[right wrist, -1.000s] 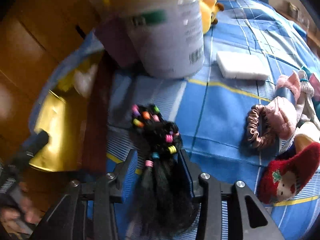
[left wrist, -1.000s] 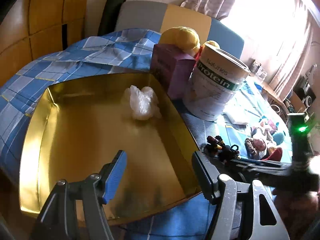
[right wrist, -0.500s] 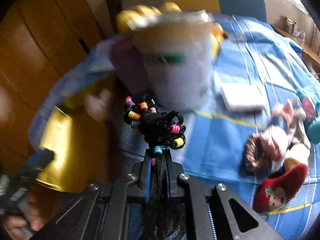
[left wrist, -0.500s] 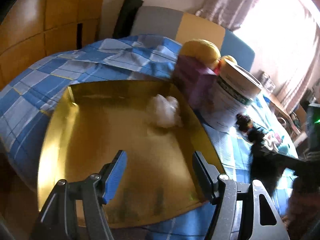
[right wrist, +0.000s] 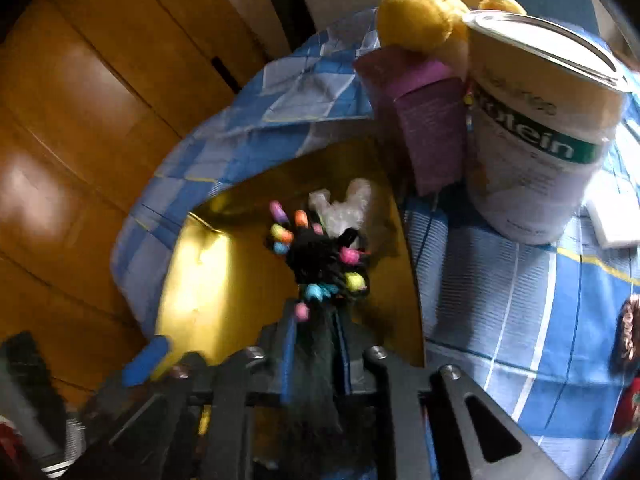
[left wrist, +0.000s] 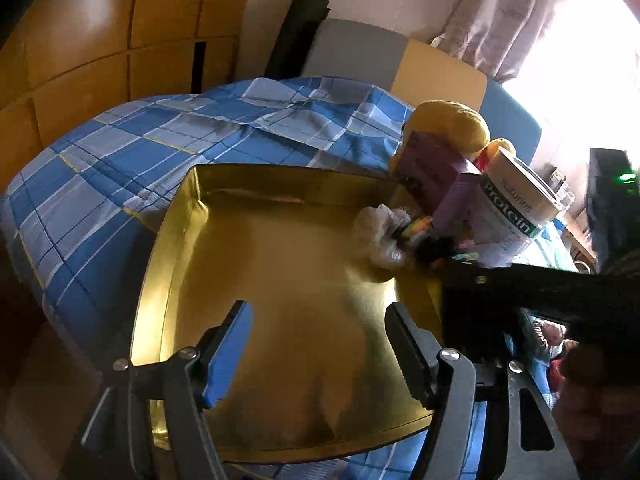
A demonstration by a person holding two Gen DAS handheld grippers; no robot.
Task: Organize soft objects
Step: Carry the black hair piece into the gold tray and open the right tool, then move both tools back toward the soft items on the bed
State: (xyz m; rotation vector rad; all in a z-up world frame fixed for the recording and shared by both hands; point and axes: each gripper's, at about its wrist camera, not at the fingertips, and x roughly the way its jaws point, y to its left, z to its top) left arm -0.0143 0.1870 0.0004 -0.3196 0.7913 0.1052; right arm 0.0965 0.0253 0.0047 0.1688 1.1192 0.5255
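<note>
Bed w/ blue plaid sheet, gold tray on it. Right gripper clamped on black beaded hair bundle, hanging over tray's right side, just short of the white plastic wad. Its jaws just eased slightly. Left gripper apart, empty, at tray's near edge.

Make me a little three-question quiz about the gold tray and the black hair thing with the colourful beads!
1. True or false: the right gripper is shut on the beaded black hairpiece.
2. What already lies in the gold tray? A) a crumpled clear plastic bag B) a red sock C) a spoon
3. Fill in: the word on the white can is ____.

Key: 1 true; 2 A, the bag; 3 Protein.
</note>
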